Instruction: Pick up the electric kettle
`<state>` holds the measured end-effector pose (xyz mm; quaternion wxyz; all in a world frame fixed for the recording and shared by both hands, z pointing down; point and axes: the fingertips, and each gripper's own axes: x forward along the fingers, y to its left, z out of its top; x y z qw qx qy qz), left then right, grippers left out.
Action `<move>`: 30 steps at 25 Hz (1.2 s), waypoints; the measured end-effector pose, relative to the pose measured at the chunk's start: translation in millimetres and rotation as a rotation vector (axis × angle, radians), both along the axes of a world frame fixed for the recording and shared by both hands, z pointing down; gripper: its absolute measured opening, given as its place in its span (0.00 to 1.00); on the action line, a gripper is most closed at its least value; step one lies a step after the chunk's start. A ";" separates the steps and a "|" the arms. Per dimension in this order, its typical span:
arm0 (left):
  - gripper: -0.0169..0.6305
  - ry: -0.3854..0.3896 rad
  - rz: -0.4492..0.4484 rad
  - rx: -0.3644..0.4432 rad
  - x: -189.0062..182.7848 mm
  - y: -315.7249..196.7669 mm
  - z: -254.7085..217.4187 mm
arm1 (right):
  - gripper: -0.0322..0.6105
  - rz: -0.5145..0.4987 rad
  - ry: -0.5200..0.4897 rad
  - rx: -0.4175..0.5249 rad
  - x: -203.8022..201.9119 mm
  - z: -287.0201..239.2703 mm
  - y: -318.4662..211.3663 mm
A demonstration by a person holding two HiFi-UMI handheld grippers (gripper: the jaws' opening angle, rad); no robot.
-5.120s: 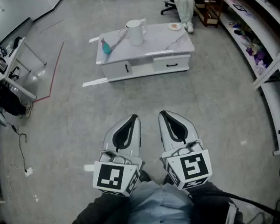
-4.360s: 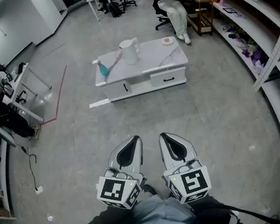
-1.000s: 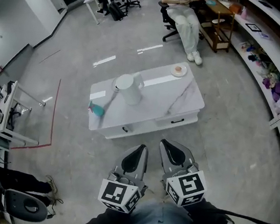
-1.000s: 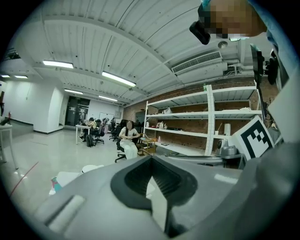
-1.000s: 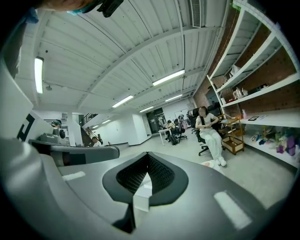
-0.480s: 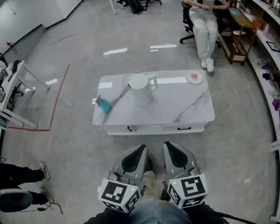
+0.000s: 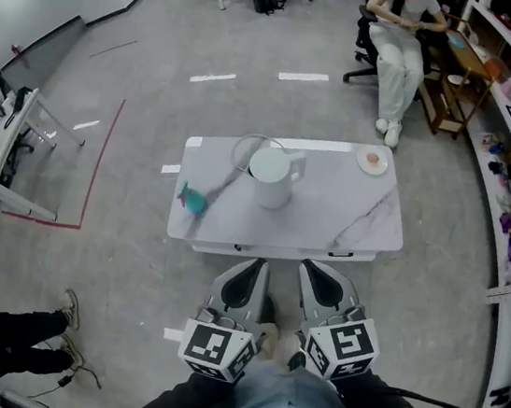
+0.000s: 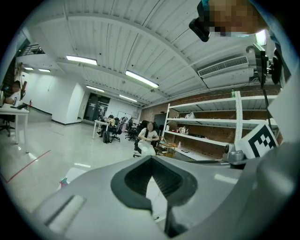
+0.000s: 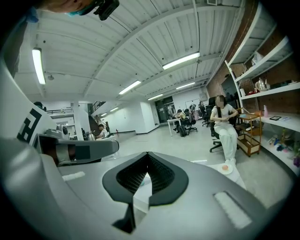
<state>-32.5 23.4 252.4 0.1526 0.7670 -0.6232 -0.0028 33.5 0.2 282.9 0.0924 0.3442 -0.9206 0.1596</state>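
Two handheld grippers, the left gripper [image 7: 257, 266] and the right gripper [image 7: 310, 266], hang side by side just short of the near edge of a low white marble-top table [image 7: 347, 223], each with its jaws pressed together on nothing. The electric kettle [image 7: 271, 176] stands near the table's centre, well apart from both. It is upright with its long axis vertical and its lid on top. Its loop handle faces right and slightly far, and the spout cannot be made out. A teal-headed tool [image 7: 192, 200] lies to the kettle's left, its thin shaft slanting toward it. A small plate [image 7: 371, 159] sits at the far right corner, and a person [image 7: 403, 26] is seated beyond.

The main risk is that jaws left closed on arrival would bump the kettle, sliding it across the smooth top or tipping it. A grip on the handle alone could also let the body swing.
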 end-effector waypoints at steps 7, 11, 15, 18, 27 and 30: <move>0.03 0.025 -0.018 0.036 -59.9 -62.6 -5.9 | 0.09 -0.004 0.028 0.034 -53.2 -10.3 -65.3; 0.03 0.025 -0.014 0.058 -85.5 -89.4 -16.9 | 0.09 -0.003 0.033 0.061 -79.1 -21.2 -92.7; 0.03 0.022 -0.006 0.084 -104.5 -105.6 -23.6 | 0.09 0.006 0.033 0.087 -97.7 -29.1 -109.4; 0.03 0.024 -0.004 0.091 -111.1 -111.4 -23.2 | 0.09 0.014 0.041 0.100 -100.9 -29.3 -116.7; 0.03 0.034 -0.002 0.078 -110.8 -126.0 -14.0 | 0.09 0.036 0.054 0.108 -94.5 -24.5 -137.2; 0.03 0.036 -0.006 0.062 -112.4 -135.3 -8.3 | 0.09 0.040 0.055 0.092 -94.4 -17.8 -148.8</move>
